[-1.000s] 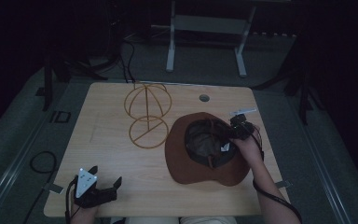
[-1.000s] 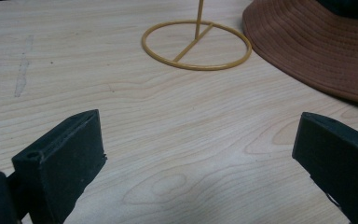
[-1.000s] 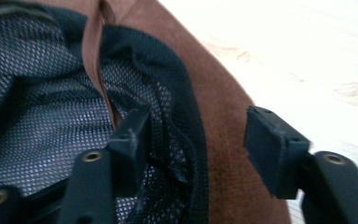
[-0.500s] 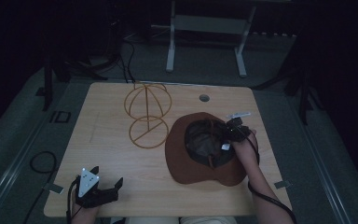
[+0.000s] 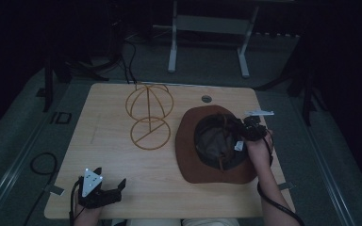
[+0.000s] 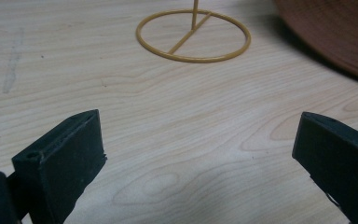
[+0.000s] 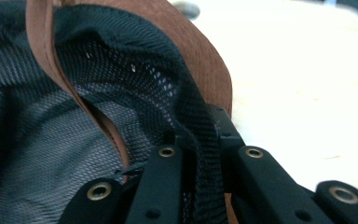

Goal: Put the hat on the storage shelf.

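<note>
Pinching the brown hat (image 7: 205, 60) by its black mesh lining (image 7: 200, 154), jaws of the right gripper (image 7: 200, 163) just closing. Seeing that mesh up close from the right gripper view. Resting near the table's (image 5: 122, 188) front edge, left gripper (image 5: 104, 192) wide open, holding nothing.

Brown hat (image 5: 188, 146), black mesh lining (image 7: 135, 88)

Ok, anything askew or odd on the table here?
The brown hat lies upside down, crown opening up, beside the wire hat stand rather than on it. The right gripper pinches its mesh lining, bunching it. Nothing looks damaged.
</note>
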A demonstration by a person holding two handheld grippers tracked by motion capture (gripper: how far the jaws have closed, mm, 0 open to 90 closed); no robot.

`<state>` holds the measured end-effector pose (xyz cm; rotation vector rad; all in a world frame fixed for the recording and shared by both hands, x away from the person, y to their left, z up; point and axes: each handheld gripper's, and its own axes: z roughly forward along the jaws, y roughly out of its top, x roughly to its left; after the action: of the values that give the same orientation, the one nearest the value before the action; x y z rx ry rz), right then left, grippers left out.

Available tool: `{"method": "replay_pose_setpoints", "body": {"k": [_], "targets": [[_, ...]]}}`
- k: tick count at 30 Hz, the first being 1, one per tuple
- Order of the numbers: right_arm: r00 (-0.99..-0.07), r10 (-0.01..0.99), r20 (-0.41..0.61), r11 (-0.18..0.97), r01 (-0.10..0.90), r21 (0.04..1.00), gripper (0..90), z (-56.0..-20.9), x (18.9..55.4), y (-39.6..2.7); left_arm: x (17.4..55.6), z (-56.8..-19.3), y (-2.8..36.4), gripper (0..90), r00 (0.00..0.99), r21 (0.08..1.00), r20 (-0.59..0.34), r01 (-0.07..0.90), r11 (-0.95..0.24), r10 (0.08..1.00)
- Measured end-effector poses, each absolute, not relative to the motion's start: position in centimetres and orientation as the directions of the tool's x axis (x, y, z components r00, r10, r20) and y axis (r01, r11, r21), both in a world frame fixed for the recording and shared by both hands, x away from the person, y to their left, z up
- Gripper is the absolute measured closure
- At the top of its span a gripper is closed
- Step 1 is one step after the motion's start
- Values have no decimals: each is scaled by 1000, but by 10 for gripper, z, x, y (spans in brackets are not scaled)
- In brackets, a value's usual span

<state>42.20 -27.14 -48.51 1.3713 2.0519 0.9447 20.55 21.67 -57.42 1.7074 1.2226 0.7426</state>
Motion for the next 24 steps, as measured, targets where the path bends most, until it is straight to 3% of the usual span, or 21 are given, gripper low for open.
{"method": "replay_pose_setpoints", "body": {"k": [9, 16, 24], "targets": [[-354, 935, 11, 185, 516, 836, 845, -445, 397, -293, 210, -567, 202, 24, 378, 880, -2, 440, -178, 926], [-343, 939, 21, 153, 473, 868, 844, -425, 382, -305, 217, -554, 188, 24, 405, 884, -45, 442, -153, 913], [-323, 946, 39, 126, 475, 871, 843, -425, 374, -316, 229, -533, 156, 61, 467, 889, -8, 408, -208, 884]]}}
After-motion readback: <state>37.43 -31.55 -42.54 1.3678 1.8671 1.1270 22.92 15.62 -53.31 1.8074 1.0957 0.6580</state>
